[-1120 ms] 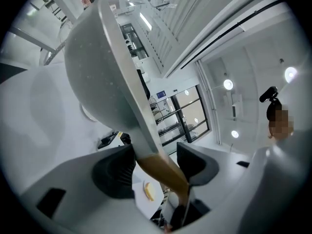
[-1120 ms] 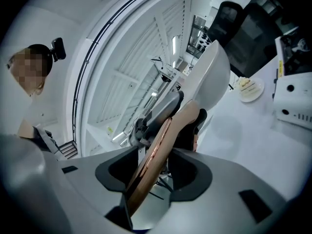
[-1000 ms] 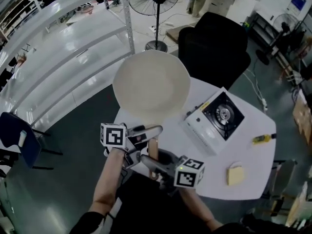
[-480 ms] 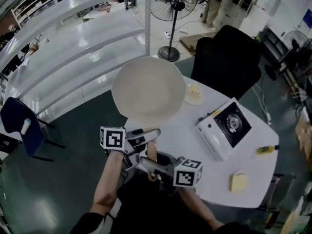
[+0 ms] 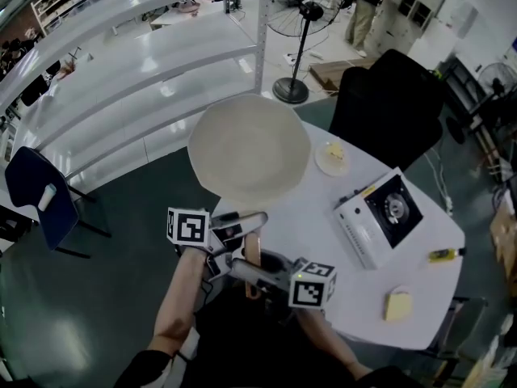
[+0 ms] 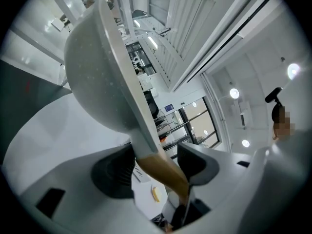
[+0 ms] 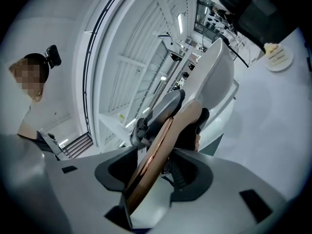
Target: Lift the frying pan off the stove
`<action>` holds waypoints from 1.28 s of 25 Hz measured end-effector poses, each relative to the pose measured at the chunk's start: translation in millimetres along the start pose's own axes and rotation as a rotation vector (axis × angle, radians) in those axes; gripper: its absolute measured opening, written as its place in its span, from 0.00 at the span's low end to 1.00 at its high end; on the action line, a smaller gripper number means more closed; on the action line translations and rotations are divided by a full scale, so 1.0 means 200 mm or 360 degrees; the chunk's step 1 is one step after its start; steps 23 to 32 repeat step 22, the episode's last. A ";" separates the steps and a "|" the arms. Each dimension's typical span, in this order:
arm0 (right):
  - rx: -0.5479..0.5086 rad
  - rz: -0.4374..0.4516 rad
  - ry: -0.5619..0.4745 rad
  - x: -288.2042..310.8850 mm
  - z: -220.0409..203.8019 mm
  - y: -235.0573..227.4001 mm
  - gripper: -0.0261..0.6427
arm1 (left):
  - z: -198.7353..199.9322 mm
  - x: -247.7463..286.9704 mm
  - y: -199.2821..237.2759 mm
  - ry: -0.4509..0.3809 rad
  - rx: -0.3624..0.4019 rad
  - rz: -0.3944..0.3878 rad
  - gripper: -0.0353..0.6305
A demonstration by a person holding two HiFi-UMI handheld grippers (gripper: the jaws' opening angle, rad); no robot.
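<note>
A cream-white frying pan (image 5: 249, 148) with a wooden handle (image 5: 252, 253) hangs in the air over the table's left edge, well left of the stove (image 5: 380, 217). Both grippers hold the handle from opposite sides. My left gripper (image 5: 236, 225) is shut on it close to the pan bowl. My right gripper (image 5: 252, 272) is shut on it nearer the handle's end. In the left gripper view the pan (image 6: 105, 72) is seen edge-on, the brown handle (image 6: 163, 172) running between the jaws of the left gripper (image 6: 156, 167). In the right gripper view the handle (image 7: 161, 150) lies in the right gripper (image 7: 161, 167).
The white round table (image 5: 420, 281) carries the portable stove, a small plate of food (image 5: 332, 157), a yellow sponge (image 5: 396, 304) and a small yellow tool (image 5: 444, 255). A black chair (image 5: 388, 95) stands behind it, a blue chair (image 5: 36, 196) far left, a floor fan (image 5: 303, 47) beyond.
The pan has been carried left, away from the stove. The plate of food, hidden under the pan before, now shows. Both grippers stay on the handle.
</note>
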State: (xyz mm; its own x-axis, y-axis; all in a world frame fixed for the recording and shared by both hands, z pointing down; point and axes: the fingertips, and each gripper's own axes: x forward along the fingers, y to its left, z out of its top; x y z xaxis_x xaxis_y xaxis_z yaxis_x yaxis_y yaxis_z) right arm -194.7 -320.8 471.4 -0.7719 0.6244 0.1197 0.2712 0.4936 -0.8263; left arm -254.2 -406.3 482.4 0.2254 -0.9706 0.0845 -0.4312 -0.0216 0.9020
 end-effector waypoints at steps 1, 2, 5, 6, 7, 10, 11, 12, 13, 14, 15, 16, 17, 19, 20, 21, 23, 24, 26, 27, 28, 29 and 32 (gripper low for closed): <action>0.0000 0.0001 0.0001 0.00 0.00 0.00 0.33 | 0.00 0.00 0.00 -0.0005 -0.0006 0.0003 0.44; -0.0001 0.0002 0.0003 0.00 0.00 0.00 0.33 | 0.00 0.00 -0.01 -0.0014 -0.0017 -0.0010 0.44; -0.0004 0.0005 0.0004 0.00 0.00 0.00 0.33 | 0.00 0.00 -0.01 -0.0023 -0.0030 -0.0015 0.44; -0.0004 0.0006 0.0003 0.00 0.00 0.00 0.33 | 0.00 -0.01 0.00 -0.0017 -0.0024 0.0011 0.44; -0.0004 0.0005 0.0002 0.00 0.00 0.00 0.33 | 0.00 -0.01 0.01 -0.0013 -0.0013 0.0026 0.44; -0.0007 0.0001 0.0004 -0.01 0.00 0.00 0.33 | 0.00 0.00 0.00 -0.0017 0.0002 0.0000 0.44; -0.0006 0.0000 0.0005 -0.01 0.00 0.00 0.33 | 0.00 0.00 -0.01 -0.0022 0.0003 -0.0028 0.44; -0.0004 -0.0001 0.0007 0.00 0.00 0.00 0.33 | 0.00 0.01 -0.02 -0.0027 0.0003 -0.0057 0.44; -0.0001 -0.0001 0.0008 0.00 0.00 0.00 0.33 | 0.00 0.01 -0.02 -0.0028 -0.0003 -0.0063 0.44; 0.0002 -0.0001 0.0008 0.00 0.00 0.00 0.33 | 0.00 0.01 -0.02 -0.0025 -0.0011 -0.0041 0.44; 0.0006 0.0000 0.0006 0.00 0.00 0.00 0.33 | 0.00 0.00 -0.01 -0.0020 -0.0014 -0.0013 0.44; 0.0009 0.0001 0.0004 0.00 0.00 0.00 0.33 | 0.00 0.00 0.00 -0.0017 -0.0013 0.0001 0.44; 0.0012 0.0001 0.0003 0.00 0.00 0.00 0.33 | 0.00 0.00 -0.01 -0.0016 -0.0013 -0.0005 0.44; 0.0014 0.0002 0.0003 0.00 0.00 0.00 0.33 | 0.00 0.00 -0.01 -0.0018 -0.0015 -0.0022 0.44; 0.0014 0.0002 0.0004 0.00 0.00 0.00 0.34 | 0.00 0.00 -0.01 -0.0019 -0.0012 -0.0026 0.44; 0.0014 0.0002 0.0004 0.00 0.00 0.00 0.34 | 0.00 0.01 -0.01 -0.0021 -0.0007 -0.0038 0.44; 0.0013 0.0002 0.0005 0.00 -0.01 0.00 0.34 | 0.00 0.01 -0.02 -0.0023 -0.0001 -0.0055 0.44; 0.0013 0.0002 0.0005 0.00 -0.01 0.00 0.34 | 0.00 0.01 -0.02 -0.0023 -0.0001 -0.0055 0.44; 0.0013 0.0002 0.0005 0.00 -0.01 0.00 0.34 | 0.00 0.01 -0.02 -0.0023 -0.0001 -0.0055 0.44; 0.0013 0.0002 0.0005 0.00 -0.01 0.00 0.34 | 0.00 0.01 -0.02 -0.0023 -0.0001 -0.0055 0.44; 0.0013 0.0002 0.0005 0.00 -0.01 0.00 0.34 | 0.00 0.01 -0.02 -0.0023 -0.0001 -0.0055 0.44; 0.0013 0.0002 0.0005 0.00 -0.01 0.00 0.34 | 0.00 0.01 -0.02 -0.0023 -0.0001 -0.0055 0.44; 0.0013 0.0002 0.0005 0.00 -0.01 0.00 0.34 | 0.00 0.01 -0.02 -0.0023 -0.0001 -0.0055 0.44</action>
